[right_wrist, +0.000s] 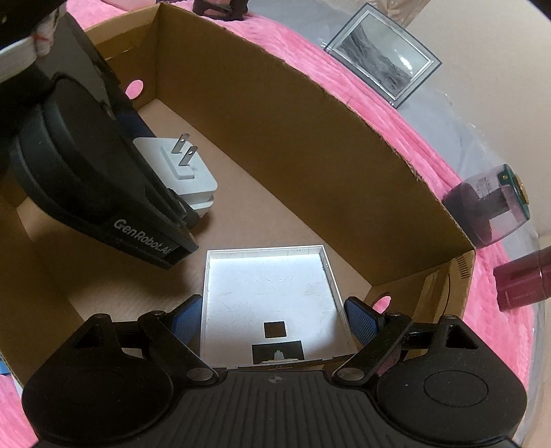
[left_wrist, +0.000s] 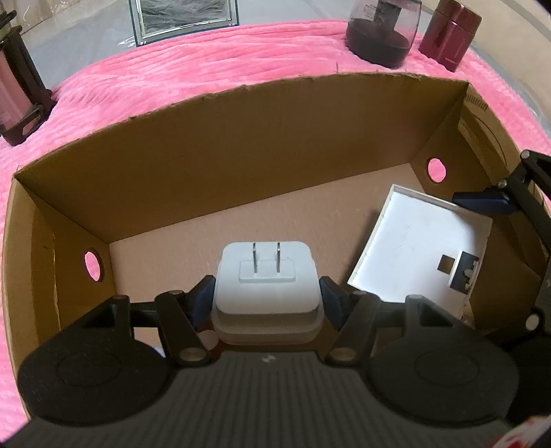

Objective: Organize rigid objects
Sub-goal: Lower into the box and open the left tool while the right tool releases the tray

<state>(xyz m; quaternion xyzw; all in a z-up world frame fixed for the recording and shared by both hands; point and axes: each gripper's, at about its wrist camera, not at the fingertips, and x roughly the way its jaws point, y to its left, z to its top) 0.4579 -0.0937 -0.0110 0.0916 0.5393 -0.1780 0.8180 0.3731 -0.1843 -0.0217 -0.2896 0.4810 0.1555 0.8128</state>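
A white plug adapter (left_wrist: 265, 275) with two metal prongs sits between the blue pads of my left gripper (left_wrist: 267, 296), which is shut on its sides just above the floor of an open cardboard box (left_wrist: 241, 155). The right wrist view shows the same adapter (right_wrist: 182, 172) under the left gripper's black body. A flat white plastic cover (right_wrist: 272, 293) with a square cut-out lies between the pads of my right gripper (right_wrist: 275, 318), which grip its two long edges. That cover (left_wrist: 413, 241) is at the box's right end, with a right fingertip (left_wrist: 482, 203) on its edge.
The box (right_wrist: 310, 138) stands on a pink ribbed cloth (left_wrist: 206, 69). Beyond its far wall are a framed picture (left_wrist: 182, 17), a dark clear-topped jar (left_wrist: 382, 34) and a maroon cylinder (left_wrist: 451, 32). A pink bottle in a black holder (left_wrist: 17, 89) stands at the far left.
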